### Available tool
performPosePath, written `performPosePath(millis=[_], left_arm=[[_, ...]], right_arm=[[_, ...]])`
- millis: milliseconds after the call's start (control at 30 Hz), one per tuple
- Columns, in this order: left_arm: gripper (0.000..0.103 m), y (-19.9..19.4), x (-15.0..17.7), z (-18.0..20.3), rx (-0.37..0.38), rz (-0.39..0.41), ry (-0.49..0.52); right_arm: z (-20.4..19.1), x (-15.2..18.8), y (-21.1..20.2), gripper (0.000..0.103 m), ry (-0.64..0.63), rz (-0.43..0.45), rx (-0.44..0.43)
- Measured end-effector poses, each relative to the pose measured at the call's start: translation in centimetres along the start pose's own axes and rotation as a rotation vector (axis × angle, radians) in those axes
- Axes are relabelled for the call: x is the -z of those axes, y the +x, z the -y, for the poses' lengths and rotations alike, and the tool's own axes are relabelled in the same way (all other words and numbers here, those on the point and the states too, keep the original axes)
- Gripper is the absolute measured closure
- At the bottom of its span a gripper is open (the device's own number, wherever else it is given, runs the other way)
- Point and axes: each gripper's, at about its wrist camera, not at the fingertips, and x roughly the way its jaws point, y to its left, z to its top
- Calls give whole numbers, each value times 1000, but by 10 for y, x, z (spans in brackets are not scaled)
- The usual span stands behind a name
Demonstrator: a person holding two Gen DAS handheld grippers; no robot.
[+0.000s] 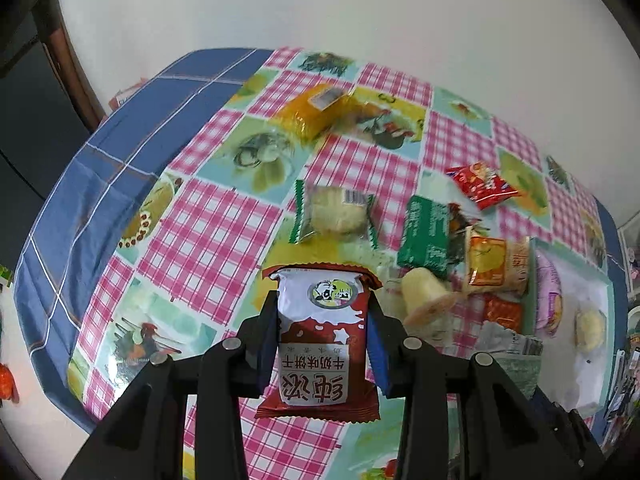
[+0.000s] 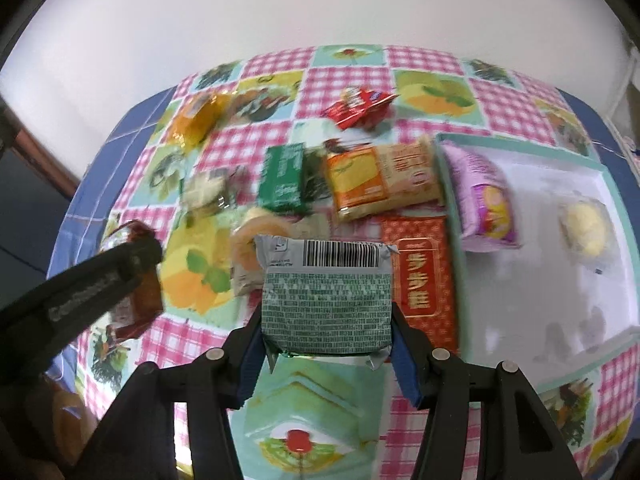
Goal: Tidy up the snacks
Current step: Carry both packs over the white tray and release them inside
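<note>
My left gripper is shut on a red-and-white biscuit packet with a cow logo, held above the checked tablecloth. In the right wrist view that gripper shows at the left with the red packet in it. My right gripper is shut on a grey-green packet with a barcode on top, lifted off the table. A white tray with a mint rim lies to the right, holding a purple packet and a pale yellow pastry.
Loose snacks lie on the cloth: an orange packet, a small red packet, a green box, a clear-wrapped pastry, an orange-and-beige packet, a jelly cup and a red packet with gold characters. A white wall stands behind the table.
</note>
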Motion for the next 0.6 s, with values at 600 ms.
performPosePath(millis=[600], left_arm=[[62,-26,34,94,79,34,203]], right_arm=[[134,-4,-18,45,299,-1,131]])
